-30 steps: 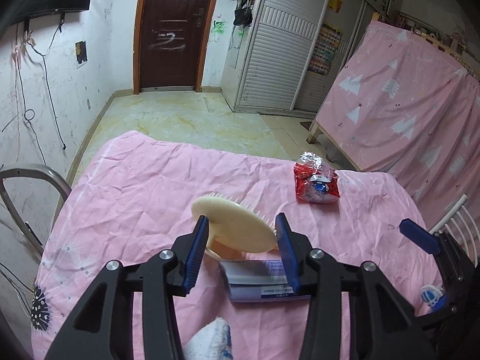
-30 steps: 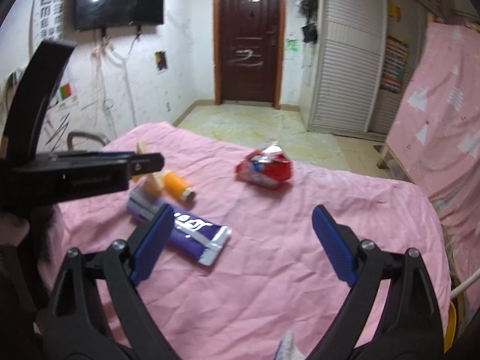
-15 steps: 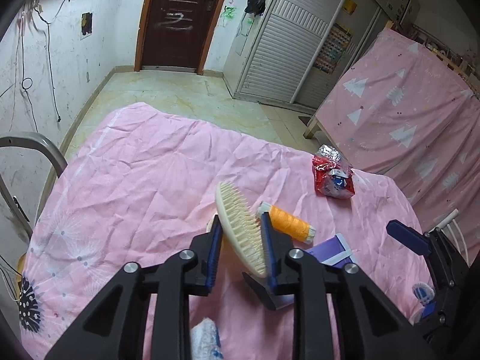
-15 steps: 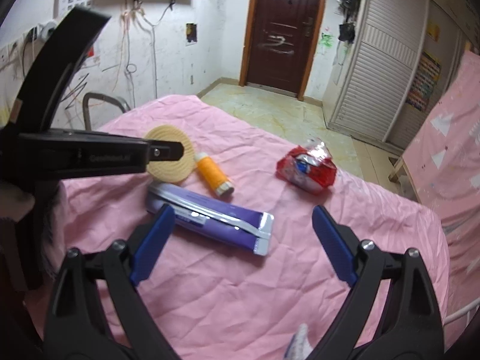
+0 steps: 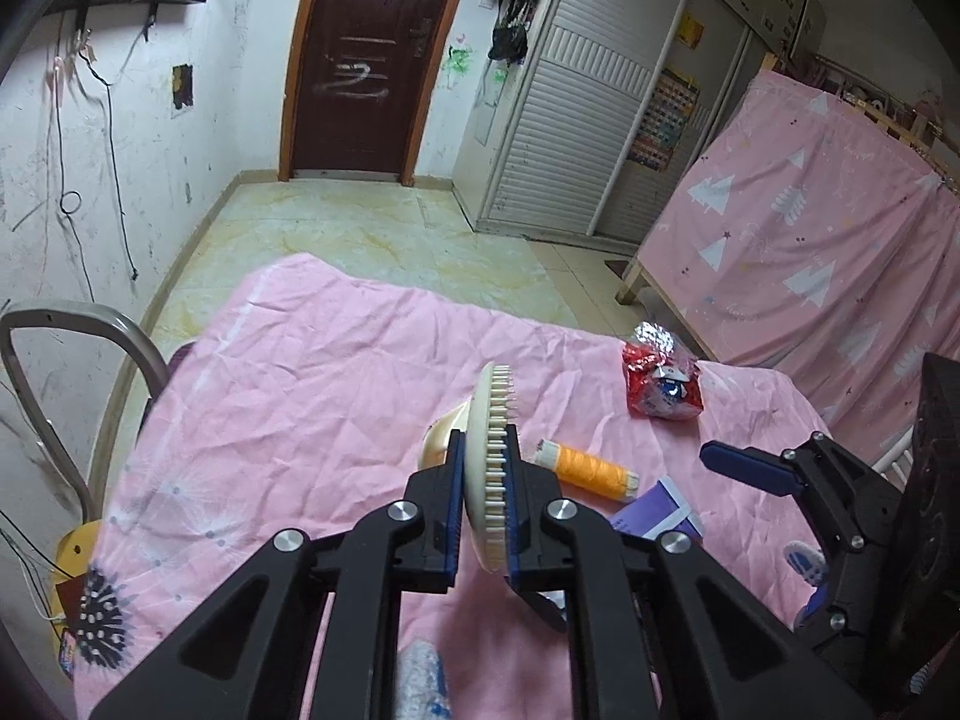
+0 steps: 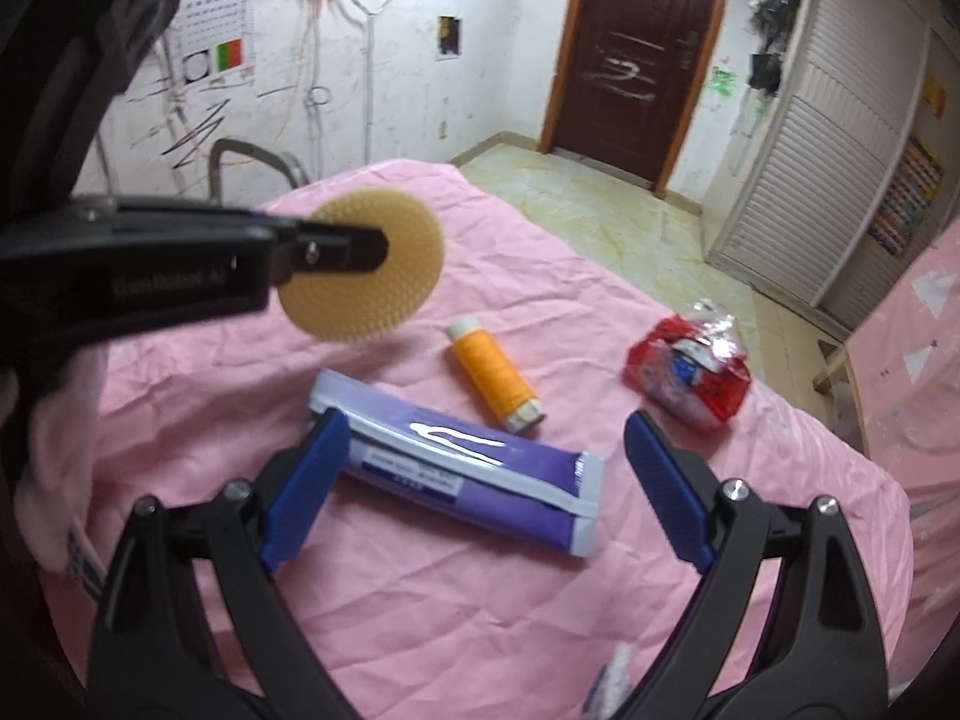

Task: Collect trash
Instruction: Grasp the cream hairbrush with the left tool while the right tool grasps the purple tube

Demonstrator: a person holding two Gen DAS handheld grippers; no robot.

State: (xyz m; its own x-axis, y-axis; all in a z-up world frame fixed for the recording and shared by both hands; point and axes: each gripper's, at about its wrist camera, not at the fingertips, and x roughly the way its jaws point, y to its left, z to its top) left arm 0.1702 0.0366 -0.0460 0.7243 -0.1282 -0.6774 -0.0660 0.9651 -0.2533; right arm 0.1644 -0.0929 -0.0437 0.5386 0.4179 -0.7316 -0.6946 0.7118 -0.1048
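Note:
My left gripper (image 5: 483, 501) is shut on a round cream bristle brush (image 5: 489, 420) and holds it edge-on above the pink bedspread (image 5: 312, 372); the brush also shows in the right wrist view (image 6: 372, 267). My right gripper (image 6: 480, 480) is open and empty, hovering over a purple wrapper (image 6: 456, 468), whose corner shows in the left wrist view (image 5: 657, 507). An orange tube (image 6: 495, 378) lies just beyond the wrapper and shows in the left wrist view (image 5: 585, 468) too. A crumpled red snack bag (image 6: 690, 378) lies far right, also seen from the left wrist (image 5: 660, 387).
A metal chair frame (image 5: 78, 348) stands off the bed's left edge. A pink curtain with tree prints (image 5: 810, 252) hangs on the right. A white wad (image 5: 420, 684) lies near the bed's front edge. Tiled floor and a dark door (image 5: 360, 60) lie beyond.
My left gripper closed on the brush and lifted it off the bed, turning it on edge. My right gripper moved forward and down over the purple wrapper, staying open.

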